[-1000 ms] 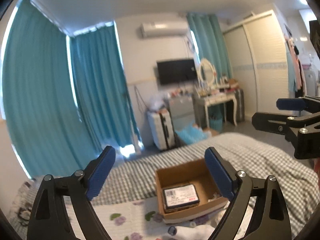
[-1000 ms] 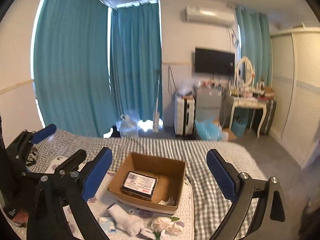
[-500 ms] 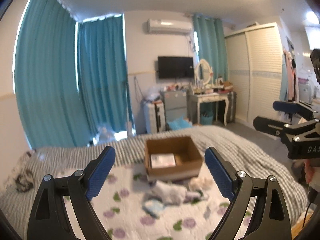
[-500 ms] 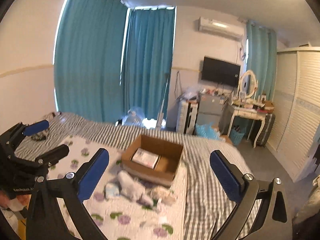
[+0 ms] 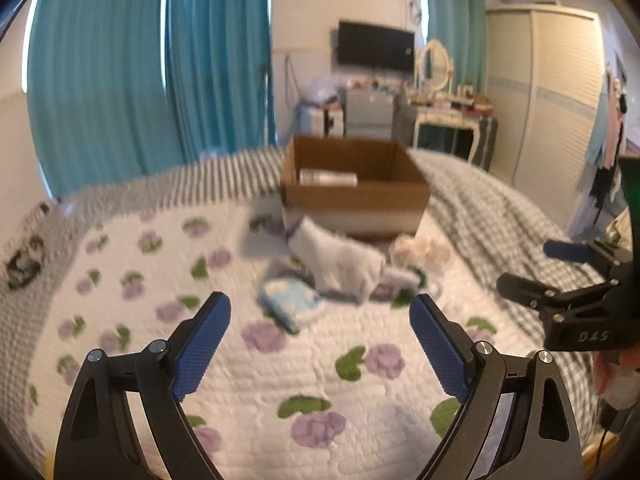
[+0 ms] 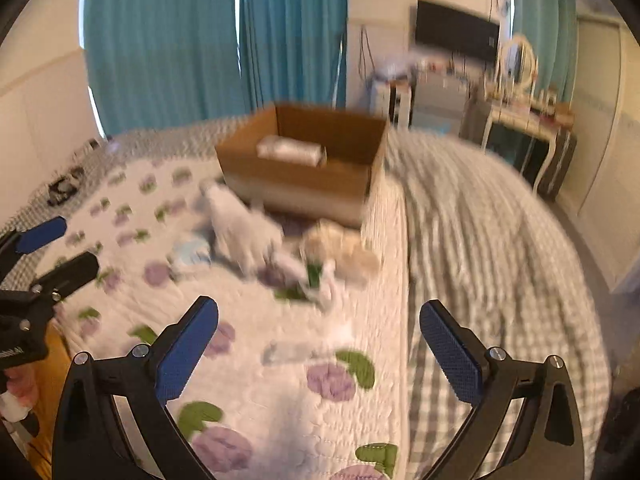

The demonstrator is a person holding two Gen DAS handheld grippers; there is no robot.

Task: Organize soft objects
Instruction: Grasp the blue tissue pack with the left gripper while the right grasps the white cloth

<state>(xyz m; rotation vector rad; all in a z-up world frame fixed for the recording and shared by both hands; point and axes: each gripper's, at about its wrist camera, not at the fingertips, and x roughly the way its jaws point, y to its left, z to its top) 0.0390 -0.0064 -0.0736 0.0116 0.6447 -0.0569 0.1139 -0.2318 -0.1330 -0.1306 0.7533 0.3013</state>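
Left claw and right claw both spread wide, empty, above the floral quilt; crumpled soft white cloths heaped beside the brown cardboard box, probably for easy loading.

I see a white quilt printed with purple flowers and green leaves, lying over grey-and-white checked bedding. The cardboard box at the far side is plain brown, with a pale packet inside. Near it lie a white fluffy piece, a light blue one with white patches and a cream one. The curtains on the far left are teal. Both my grippers, the left and the right, are black with blue textured pads.
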